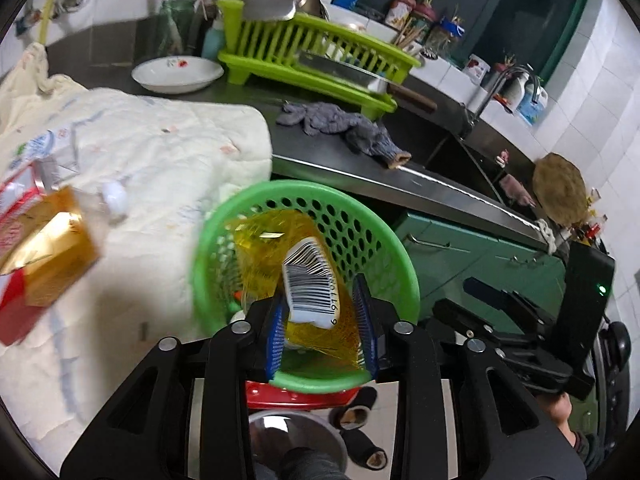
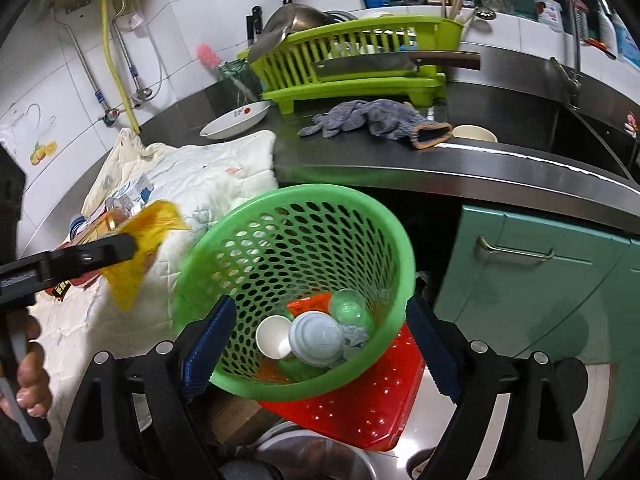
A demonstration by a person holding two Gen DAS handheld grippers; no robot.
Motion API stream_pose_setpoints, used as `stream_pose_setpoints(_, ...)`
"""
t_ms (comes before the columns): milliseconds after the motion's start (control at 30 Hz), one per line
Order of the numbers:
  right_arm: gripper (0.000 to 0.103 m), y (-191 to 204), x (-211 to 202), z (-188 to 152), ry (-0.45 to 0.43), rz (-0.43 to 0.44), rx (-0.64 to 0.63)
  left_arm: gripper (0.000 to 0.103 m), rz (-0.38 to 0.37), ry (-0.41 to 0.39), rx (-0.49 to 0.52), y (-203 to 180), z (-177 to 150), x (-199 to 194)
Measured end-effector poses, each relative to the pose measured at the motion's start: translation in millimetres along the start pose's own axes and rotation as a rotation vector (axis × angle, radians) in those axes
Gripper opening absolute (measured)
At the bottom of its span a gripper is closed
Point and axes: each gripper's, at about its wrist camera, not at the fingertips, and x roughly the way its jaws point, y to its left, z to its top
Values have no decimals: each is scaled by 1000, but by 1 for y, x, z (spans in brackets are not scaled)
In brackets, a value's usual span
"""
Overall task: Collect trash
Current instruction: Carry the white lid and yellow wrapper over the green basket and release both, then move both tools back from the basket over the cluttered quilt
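Trash basket (image 2: 304,240) beside steel counter (image 2: 440,160)

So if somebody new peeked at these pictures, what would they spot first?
Probably the bright green plastic basket full of holes, in the middle beside the counter, with cups and lids inside. Next, the crinkly yellow wrapper with a barcode pinched in the left gripper above the basket. Behind, a lime green dish rack stands on the steel counter.

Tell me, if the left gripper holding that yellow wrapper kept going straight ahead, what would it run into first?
Probably the green basket: the left gripper points into its mouth, so the yellow wrapper would likely meet its perforated inner wall first.
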Motion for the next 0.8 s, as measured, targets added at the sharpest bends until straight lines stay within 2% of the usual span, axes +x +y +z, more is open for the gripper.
stream_pose_setpoints(33, 84, -2, 0, 0, 0, -2, 3, 38, -3, 14, -1, -2, 1, 9)
stream_pose_setpoints(100, 84, -6, -2, -2, -2, -2, 12, 55, 1, 30, 5, -7, 0, 21)
stream_pose_setpoints(300, 84, -12, -1, -6, 7, -8, 24, 66, 20, 35, 30, -14, -1, 34)
stream_pose_setpoints(500, 84, -2, 1, -7, 14, 6, 19, 66, 55, 5, 48, -3, -5, 11)
stream_pose_setpoints(667, 84, 22, 1, -7, 14, 31, -19, 66, 138, -40, 67, 19, -11, -27)
stream_pose_setpoints(800, 84, 42, 0, -4, 11, 57, -49, 66, 199, -72, 37, 49, -16, -57)
